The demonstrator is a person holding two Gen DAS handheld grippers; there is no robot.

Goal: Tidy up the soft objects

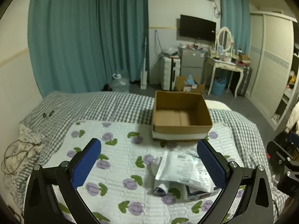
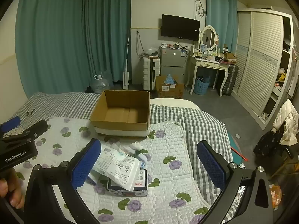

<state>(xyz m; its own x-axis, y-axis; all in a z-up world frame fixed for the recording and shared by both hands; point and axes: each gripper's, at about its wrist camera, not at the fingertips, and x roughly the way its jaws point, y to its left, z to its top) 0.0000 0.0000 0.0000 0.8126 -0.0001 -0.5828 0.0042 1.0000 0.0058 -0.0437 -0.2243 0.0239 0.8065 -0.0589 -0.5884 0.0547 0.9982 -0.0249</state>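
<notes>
An open, empty cardboard box (image 1: 181,114) (image 2: 121,110) stands on the bed. In front of it, on the floral quilt, lies a pile of soft items: a white plastic pouch (image 1: 184,169) (image 2: 119,165) on top of a dark printed pack (image 2: 129,185) (image 1: 198,194), with rolled white socks (image 1: 159,185) (image 2: 136,146) beside them. My left gripper (image 1: 149,165) is open above the quilt, its right finger over the pouch. My right gripper (image 2: 148,166) is open, hovering with the pile near its left finger.
The bed has a grey checked sheet (image 1: 93,106) under the floral quilt (image 2: 168,177). Beyond the bed's foot are a floor box (image 2: 169,87), a small fridge (image 2: 172,61), a dressing table (image 2: 207,63) and a wardrobe (image 2: 261,61). The left gripper's body (image 2: 18,145) shows at the right view's left edge.
</notes>
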